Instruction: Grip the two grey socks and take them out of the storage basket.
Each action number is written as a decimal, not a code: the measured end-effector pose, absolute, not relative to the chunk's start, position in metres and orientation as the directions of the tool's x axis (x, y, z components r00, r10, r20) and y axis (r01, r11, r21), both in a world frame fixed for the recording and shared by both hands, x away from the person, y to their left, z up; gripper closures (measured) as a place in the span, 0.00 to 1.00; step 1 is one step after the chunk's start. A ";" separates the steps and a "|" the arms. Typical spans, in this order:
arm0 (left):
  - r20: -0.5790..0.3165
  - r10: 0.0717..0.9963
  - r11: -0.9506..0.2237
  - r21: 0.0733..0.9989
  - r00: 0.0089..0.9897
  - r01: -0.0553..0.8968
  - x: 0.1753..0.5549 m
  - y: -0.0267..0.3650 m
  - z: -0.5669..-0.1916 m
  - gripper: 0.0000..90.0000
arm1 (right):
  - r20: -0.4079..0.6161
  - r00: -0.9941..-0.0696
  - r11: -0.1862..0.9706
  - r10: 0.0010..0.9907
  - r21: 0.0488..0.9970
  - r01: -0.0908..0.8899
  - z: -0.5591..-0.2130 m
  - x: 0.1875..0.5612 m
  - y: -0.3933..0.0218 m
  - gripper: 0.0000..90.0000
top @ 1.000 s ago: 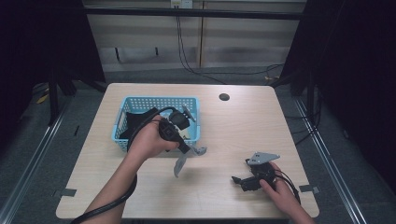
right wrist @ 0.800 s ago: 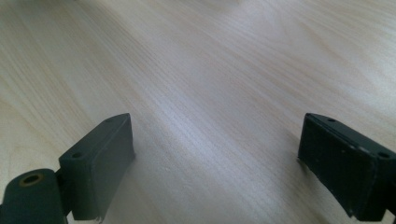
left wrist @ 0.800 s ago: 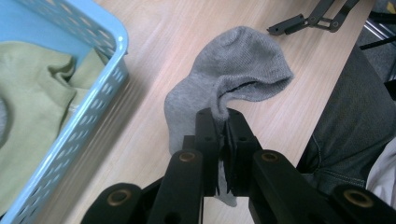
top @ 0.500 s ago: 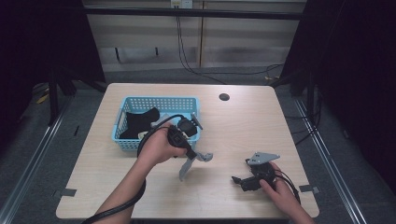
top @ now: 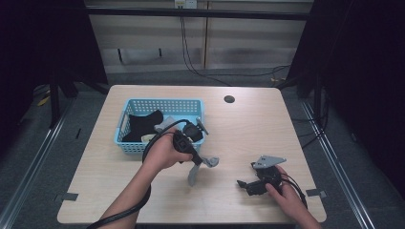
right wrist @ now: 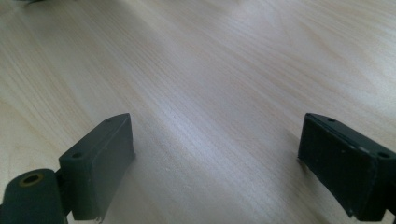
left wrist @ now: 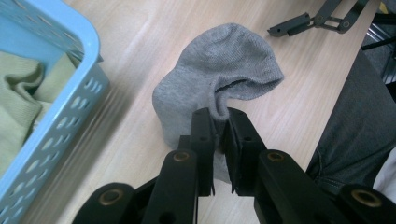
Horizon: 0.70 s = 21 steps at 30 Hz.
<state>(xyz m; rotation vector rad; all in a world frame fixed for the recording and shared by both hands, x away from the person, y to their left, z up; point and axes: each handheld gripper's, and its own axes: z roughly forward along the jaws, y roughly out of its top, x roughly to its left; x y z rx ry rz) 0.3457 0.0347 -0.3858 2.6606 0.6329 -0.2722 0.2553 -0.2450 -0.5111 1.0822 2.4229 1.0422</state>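
We see the grey sock [left wrist: 219, 79] on the table [top: 248, 129] beside the basket [top: 162, 106], pinched by the left gripper [left wrist: 219, 125]. The right gripper [right wrist: 215, 158] rests nearby, jaws spread wide, grasping nothing.

Light wooden table [top: 296, 124] seen with rounded corners. Blue basket [top: 160, 106] set on left part, clothes piled inside. Grey sock [left wrist: 219, 70] laid on wood just beside basket, toward middle. Small dark round hole [top: 229, 99] seen near far edge. Right gripper [top: 250, 183] rested on wood near front right.
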 end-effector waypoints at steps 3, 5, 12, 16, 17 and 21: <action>-0.275 0.389 -0.822 0.327 0.879 0.466 0.345 0.033 -0.388 0.91 | 0.028 -0.676 0.456 0.737 0.717 0.527 -0.511 0.255 -0.245 0.11; -0.276 0.387 -0.820 0.334 0.880 0.465 0.345 0.032 -0.390 0.89 | 0.028 -0.676 0.456 0.737 0.717 0.527 -0.511 0.255 -0.245 0.11; -0.280 0.408 -0.804 0.340 0.869 0.487 0.345 0.031 -0.389 0.72 | 0.028 -0.676 0.456 0.737 0.717 0.527 -0.511 0.255 -0.245 0.11; -0.259 0.419 -0.795 0.359 0.870 0.489 0.348 0.036 -0.384 0.63 | 0.028 -0.676 0.456 0.737 0.717 0.527 -0.511 0.255 -0.245 0.11; -0.254 0.425 -0.790 0.365 0.869 0.493 0.349 0.038 -0.383 0.61 | 0.028 -0.676 0.456 0.737 0.717 0.527 -0.511 0.255 -0.245 0.11; -0.225 0.452 -0.770 0.391 0.863 0.504 0.355 0.047 -0.375 0.52 | 0.028 -0.676 0.456 0.737 0.717 0.527 -0.511 0.255 -0.245 0.11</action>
